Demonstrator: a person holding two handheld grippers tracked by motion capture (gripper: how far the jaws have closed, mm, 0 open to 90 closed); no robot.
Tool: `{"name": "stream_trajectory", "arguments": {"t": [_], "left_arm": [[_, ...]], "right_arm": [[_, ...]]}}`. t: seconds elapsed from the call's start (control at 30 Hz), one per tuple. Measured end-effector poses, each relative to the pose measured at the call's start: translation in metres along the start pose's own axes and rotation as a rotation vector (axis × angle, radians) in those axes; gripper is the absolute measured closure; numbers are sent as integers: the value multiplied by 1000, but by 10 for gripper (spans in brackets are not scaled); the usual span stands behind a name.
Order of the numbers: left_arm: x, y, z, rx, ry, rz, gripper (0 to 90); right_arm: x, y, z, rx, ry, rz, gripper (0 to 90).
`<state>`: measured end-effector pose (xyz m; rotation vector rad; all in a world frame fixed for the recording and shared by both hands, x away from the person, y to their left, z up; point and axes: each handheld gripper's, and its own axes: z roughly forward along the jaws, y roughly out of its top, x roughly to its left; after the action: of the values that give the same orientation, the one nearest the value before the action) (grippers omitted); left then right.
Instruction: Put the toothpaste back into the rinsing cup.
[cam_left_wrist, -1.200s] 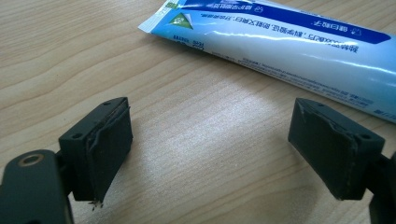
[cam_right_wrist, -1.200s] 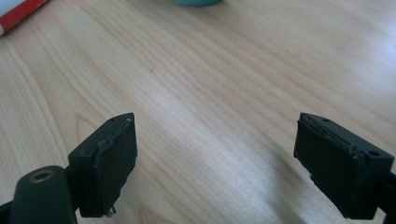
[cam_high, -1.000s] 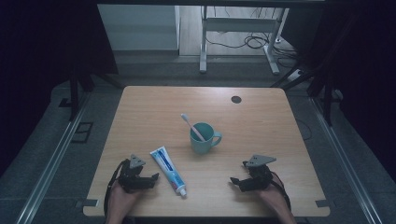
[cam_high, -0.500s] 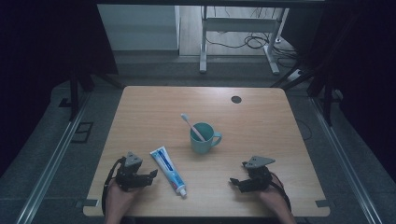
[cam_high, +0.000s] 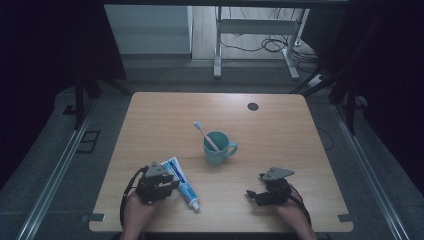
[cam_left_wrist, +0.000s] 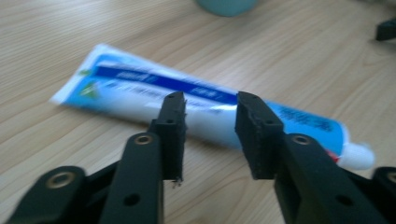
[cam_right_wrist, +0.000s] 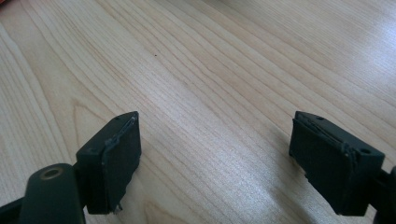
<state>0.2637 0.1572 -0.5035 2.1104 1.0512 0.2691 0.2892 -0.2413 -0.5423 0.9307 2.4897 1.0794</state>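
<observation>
**Left gripper lined up on the toothpaste**

Left gripper (cam_left_wrist: 208, 135): jaws parted a little, holding nothing, aimed across the toothpaste tube (cam_left_wrist: 205, 109) just ahead. Tube flat on the wooden table (cam_high: 280, 130), long axis crosswise to the jaws, white cap to the right. Soft, glossy, blue-and-white plastic. Right gripper (cam_right_wrist: 212, 163) wide open, empty, well apart.

Glossy tube, matt jaws

My left gripper (cam_left_wrist: 210, 135) has matt black plastic jaws; the toothpaste tube (cam_left_wrist: 205, 105) looks glossy, lying on the smooth wood-grain table (cam_left_wrist: 303, 56).
</observation>
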Motion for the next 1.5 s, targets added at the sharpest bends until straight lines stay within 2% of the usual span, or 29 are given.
{"name": "stream_trajectory", "arguments": {"t": [0.17, 0.27, 0.43, 0.67, 0.77, 0.87, 0.97, 1.03, 1.3, 1.5], "left_arm": [[-15, 10, 12, -1, -54, 27, 778], [-23, 15, 20, 16, -80, 41, 816], [-33, 17, 35, 73, -90, 58, 830], [-36, 16, 38, 88, -121, 36, 837], [-42, 15, 41, 117, -106, 51, 835], [-48, 14, 44, 158, -76, 89, 833], [-49, 12, 42, 175, -52, 104, 831], [-48, 11, 38, 174, -39, 98, 829], [-43, 1, 26, 155, -39, 62, 817], [-35, -4, 17, 146, -29, 55, 805]], "right_arm": [[0, 0, 0, 0, -2, -1, 171], [0, 0, 0, 0, -1, -1, 172], [0, 0, 0, -1, -2, 1, 174], [0, 0, 0, -2, -2, 2, 175], [0, 0, 0, -2, -2, 2, 175], [0, 0, 0, -2, -2, 2, 175], [0, 0, 0, -2, -2, 2, 175], [0, 0, 0, -2, -2, 2, 175], [0, 0, 0, -2, -2, 2, 175], [0, 0, 0, -2, -2, 2, 175]]}}
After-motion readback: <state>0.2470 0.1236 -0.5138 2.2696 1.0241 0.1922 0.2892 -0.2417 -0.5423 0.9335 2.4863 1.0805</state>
